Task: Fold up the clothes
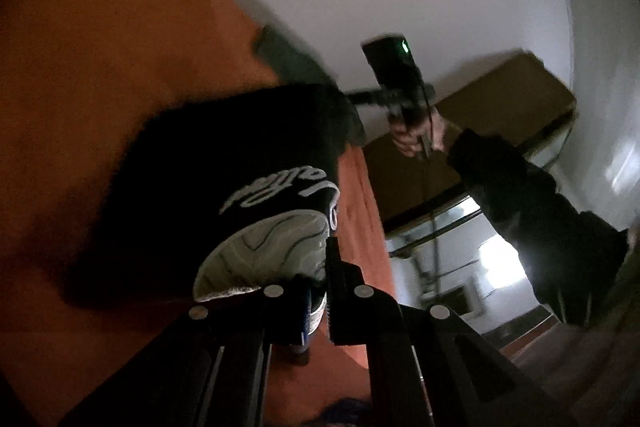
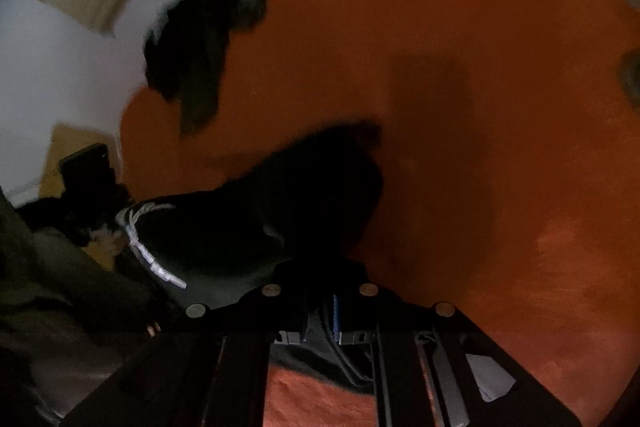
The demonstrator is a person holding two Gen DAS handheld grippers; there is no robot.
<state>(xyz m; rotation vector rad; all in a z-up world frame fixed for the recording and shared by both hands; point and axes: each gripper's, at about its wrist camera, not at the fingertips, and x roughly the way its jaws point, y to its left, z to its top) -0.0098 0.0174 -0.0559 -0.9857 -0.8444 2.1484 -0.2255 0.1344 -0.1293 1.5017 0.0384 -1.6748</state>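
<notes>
Holding the black shirt point(image 1: 224, 167) up by two spots is the job right now. The left hand-held gripper point(image 1: 320, 291) is pinched shut on the shirt's edge, by the pale neck lining. The right hand-held gripper point(image 2: 320, 311) is also clamped on dark cloth of the shirt. The shirt hangs between them, above the orange bed cover point(image 1: 80, 27).

To do this well, I think both grips should stay tight and level, so the shirt hangs flat. Pull the two corners gently apart to smooth the wrinkles. Then lay it down slowly on the orange cover, away from the other dark clothes point(image 2: 200, 43).
</notes>
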